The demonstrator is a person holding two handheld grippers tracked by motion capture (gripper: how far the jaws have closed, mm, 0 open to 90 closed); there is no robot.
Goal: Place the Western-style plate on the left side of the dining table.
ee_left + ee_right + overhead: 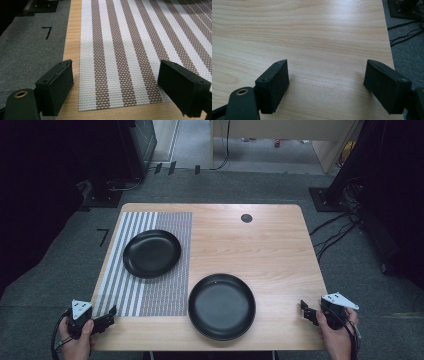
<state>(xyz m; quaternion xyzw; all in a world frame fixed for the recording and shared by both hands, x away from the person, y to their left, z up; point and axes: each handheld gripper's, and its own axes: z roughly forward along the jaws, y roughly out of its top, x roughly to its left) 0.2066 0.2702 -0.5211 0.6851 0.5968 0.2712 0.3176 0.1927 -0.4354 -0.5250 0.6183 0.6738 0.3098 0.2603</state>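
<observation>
Hidden/cut off: the person's forearms run off the bottom edge of the high view; only the hands and part of each trailing cable show. The near rim of the bench (280, 340) is cut by that same edge.
Hard to make out: the left side of the room is in deep shadow; gear standing there cannot be told apart.
Left gripper (111, 312): at the near left corner of the bench, fingers (56, 87) set wide, nothing between them; under them the near edge of the striped mat (130, 50).
Right gripper (303, 306): at the near right edge of the bench, fingers (274, 83) set wide over bare wood, nothing between them.
Near plate (222, 306): black, round, shallow; sits on bare wood at near centre, just right of the mat's edge; nothing in it.
Far plate (152, 253): black, slightly smaller in the view; sits on the mat; nothing in it.
Plates to grippers: both well apart from either gripper; the near plate lies between the two.
Cable port (246, 218): small dark disc near the far edge.
</observation>
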